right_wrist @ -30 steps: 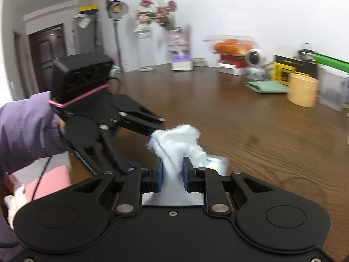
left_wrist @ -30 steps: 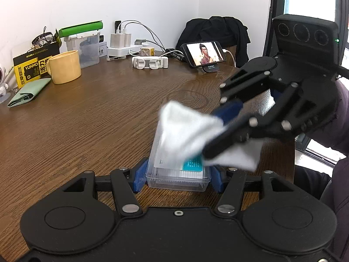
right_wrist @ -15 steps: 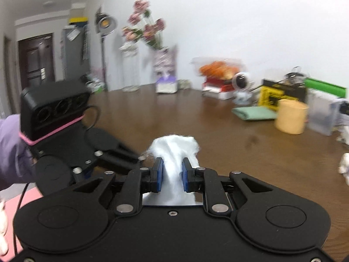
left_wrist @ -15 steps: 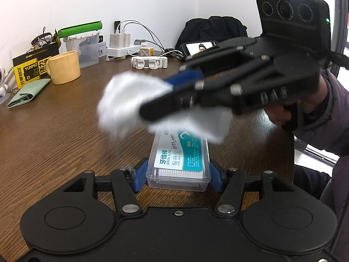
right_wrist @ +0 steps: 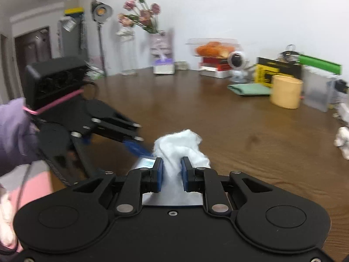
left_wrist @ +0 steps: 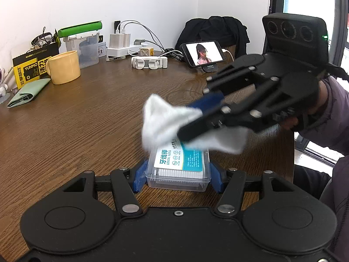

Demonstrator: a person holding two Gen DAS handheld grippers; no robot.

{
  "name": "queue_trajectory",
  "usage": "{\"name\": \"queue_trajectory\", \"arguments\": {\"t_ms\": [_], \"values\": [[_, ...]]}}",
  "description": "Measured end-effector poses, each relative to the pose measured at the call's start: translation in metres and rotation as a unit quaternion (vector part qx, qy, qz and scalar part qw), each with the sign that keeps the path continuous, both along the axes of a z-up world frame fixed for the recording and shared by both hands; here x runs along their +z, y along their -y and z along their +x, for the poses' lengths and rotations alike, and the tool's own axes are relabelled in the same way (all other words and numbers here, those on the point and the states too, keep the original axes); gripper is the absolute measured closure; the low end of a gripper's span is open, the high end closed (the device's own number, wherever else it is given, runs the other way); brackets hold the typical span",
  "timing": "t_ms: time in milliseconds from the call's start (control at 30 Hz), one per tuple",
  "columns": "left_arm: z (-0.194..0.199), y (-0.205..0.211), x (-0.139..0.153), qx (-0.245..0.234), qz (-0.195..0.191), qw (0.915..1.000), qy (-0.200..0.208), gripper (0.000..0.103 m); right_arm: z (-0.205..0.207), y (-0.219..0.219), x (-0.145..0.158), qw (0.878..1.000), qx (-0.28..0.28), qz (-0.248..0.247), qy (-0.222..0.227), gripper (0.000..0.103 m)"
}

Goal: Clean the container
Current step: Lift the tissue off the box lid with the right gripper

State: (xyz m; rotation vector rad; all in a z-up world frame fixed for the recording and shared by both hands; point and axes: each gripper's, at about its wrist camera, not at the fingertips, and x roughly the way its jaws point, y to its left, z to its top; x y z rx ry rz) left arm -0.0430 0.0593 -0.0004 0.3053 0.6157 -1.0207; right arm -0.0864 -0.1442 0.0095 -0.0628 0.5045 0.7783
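A clear plastic floss-pick container (left_wrist: 178,170) with a white and teal label lies on the brown table, and my left gripper (left_wrist: 177,175) is shut on its two sides with blue pads. My right gripper (left_wrist: 192,118) comes in from the right, shut on a white cloth (left_wrist: 161,122) that drapes over the container's far end. In the right wrist view the cloth (right_wrist: 181,146) bulges between the blue pads of the right gripper (right_wrist: 171,171). A corner of the container (right_wrist: 146,163) shows just left of them, with the left gripper (right_wrist: 133,146) beyond it.
At the far left stand a yellow mug (left_wrist: 63,67), a yellow-black box (left_wrist: 32,69) and a folded green cloth (left_wrist: 27,92). Chargers with cables (left_wrist: 122,45), a white clip holder (left_wrist: 149,62) and a phone on a stand (left_wrist: 205,53) line the back. A purple sleeve (left_wrist: 336,118) is at right.
The right gripper swept the cloth up and to the left off the container, then came back down and right onto its far end. The left gripper kept still on the container.
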Motion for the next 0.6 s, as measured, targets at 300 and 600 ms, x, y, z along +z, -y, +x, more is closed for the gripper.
{"name": "queue_trajectory", "arguments": {"t_ms": [300, 600], "values": [[0.000, 0.000, 0.000, 0.000, 0.000, 1.0000, -0.001, 0.046, 0.011, -0.006, -0.003, 0.999, -0.033, -0.007, 0.014, 0.085], [0.000, 0.000, 0.001, 0.000, -0.001, 1.0000, -0.001, 0.046, 0.014, 0.034, -0.002, 0.993, -0.113, 0.007, 0.016, 0.085]]}}
